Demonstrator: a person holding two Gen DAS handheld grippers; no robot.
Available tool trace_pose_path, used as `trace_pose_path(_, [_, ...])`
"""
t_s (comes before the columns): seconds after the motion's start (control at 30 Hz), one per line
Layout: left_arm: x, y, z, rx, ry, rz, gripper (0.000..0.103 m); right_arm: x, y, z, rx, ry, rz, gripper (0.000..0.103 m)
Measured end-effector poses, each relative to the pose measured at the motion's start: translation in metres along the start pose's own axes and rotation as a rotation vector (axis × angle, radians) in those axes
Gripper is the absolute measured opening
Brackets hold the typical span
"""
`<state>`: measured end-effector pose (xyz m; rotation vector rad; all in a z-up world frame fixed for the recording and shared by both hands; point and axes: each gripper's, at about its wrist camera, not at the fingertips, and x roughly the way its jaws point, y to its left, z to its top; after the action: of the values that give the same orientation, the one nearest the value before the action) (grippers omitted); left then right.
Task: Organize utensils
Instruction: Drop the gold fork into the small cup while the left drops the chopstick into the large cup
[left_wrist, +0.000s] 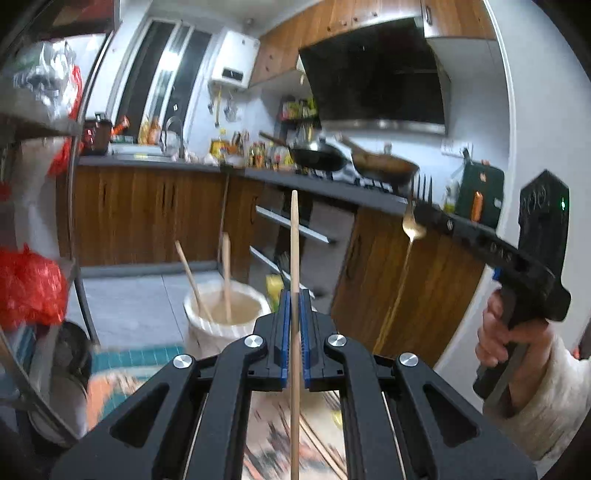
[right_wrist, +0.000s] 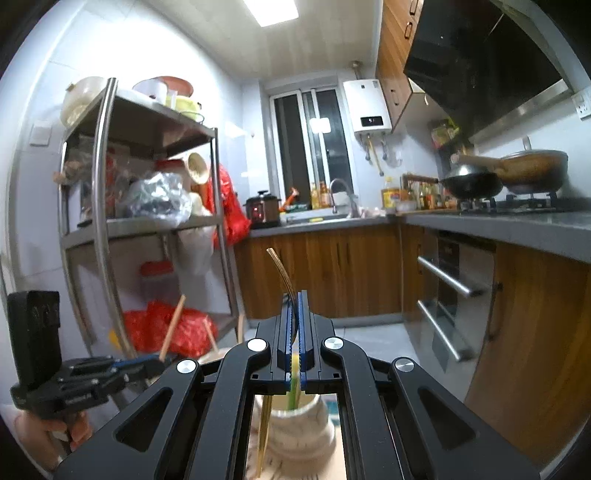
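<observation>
My left gripper (left_wrist: 294, 295) is shut on a long wooden chopstick (left_wrist: 294, 240), which stands upright between the blue pads. Below and to its left, a white holder (left_wrist: 207, 332) has two wooden chopsticks in it. To the right, a hand carries my right gripper (left_wrist: 419, 216), shut on a gold fork (left_wrist: 410, 221) with its tines up and its handle hanging down. In the right wrist view the fork (right_wrist: 281, 267) curves up out of the shut right gripper (right_wrist: 294, 295), above a white holder (right_wrist: 295, 428). The left gripper (right_wrist: 162, 360) with its chopstick (right_wrist: 171, 328) is at lower left.
A steel rack (right_wrist: 107, 221) with red bags stands on the left. A grey counter (right_wrist: 498, 225) bearing two woks (right_wrist: 472, 184) runs along the right over wooden cabinets and oven handles (right_wrist: 443, 273). A patterned cloth (left_wrist: 273, 443) with loose chopsticks lies under the left gripper.
</observation>
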<state>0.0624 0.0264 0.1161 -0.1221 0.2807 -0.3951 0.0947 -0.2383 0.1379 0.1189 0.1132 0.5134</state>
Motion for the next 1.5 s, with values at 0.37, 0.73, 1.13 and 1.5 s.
trace_pose_path(0.37, [0.047,0.021,0.052,-0.02,-0.18,0.121,0.005,0.046,-0.016,0.021,0.064,-0.093,-0.097,0.004])
trace_pose_path(0.73, [0.087,0.032,0.029,0.016,-0.165,0.228,0.005,0.081,-0.027,-0.011,0.062,-0.069,-0.14,0.004])
trace_pose_path(1.13, [0.097,0.038,-0.007,0.028,-0.027,0.21,0.005,0.118,-0.022,-0.045,0.018,0.126,-0.058,0.004])
trace_pose_path(1.5, [0.104,0.037,-0.019,0.035,0.018,0.197,0.005,0.132,-0.029,-0.051,0.054,0.186,-0.066,0.004])
